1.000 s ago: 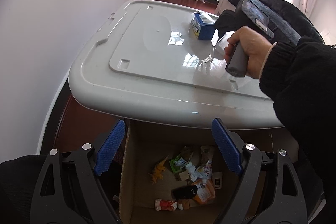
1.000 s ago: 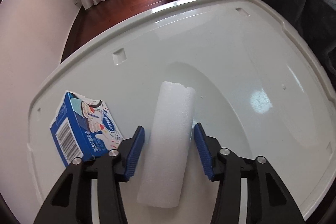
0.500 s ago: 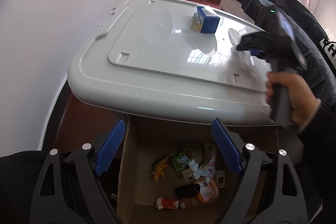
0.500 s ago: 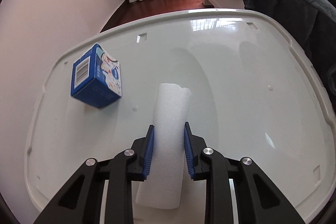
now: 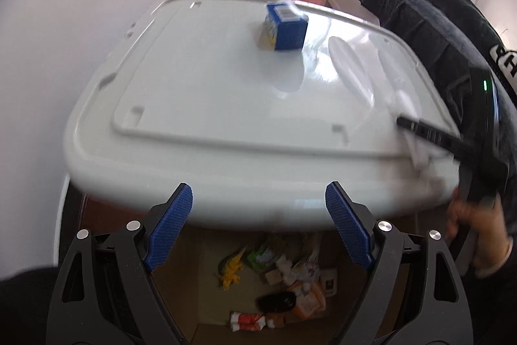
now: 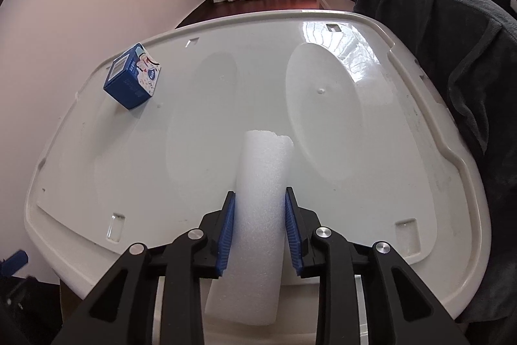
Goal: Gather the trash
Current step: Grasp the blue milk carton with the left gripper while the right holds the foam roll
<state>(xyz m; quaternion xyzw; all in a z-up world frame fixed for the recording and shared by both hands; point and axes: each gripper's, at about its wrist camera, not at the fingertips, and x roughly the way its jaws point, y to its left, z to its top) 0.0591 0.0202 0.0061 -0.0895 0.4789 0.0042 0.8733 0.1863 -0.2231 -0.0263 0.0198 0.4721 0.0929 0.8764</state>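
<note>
Right gripper (image 6: 260, 233): blue fingers (image 6: 226, 235) pinch the white foam roll (image 6: 258, 209) at mid-length, clear of the glossy white plastic bin lid (image 6: 371, 151), likely bound for the cardboard trash box (image 5: 181, 290) below. Left gripper (image 5: 258, 228): spread, empty, above that box. Small blue carton (image 6: 132, 81) remains on the lid; its near rim overhangs the box.

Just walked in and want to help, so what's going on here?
A person is clearing trash with a gripper in each hand. The right gripper, which was just closing, is clamped on a white foam roll. The left gripper hangs open over a cardboard box of trash. A blue carton remains on the white lid.
</note>
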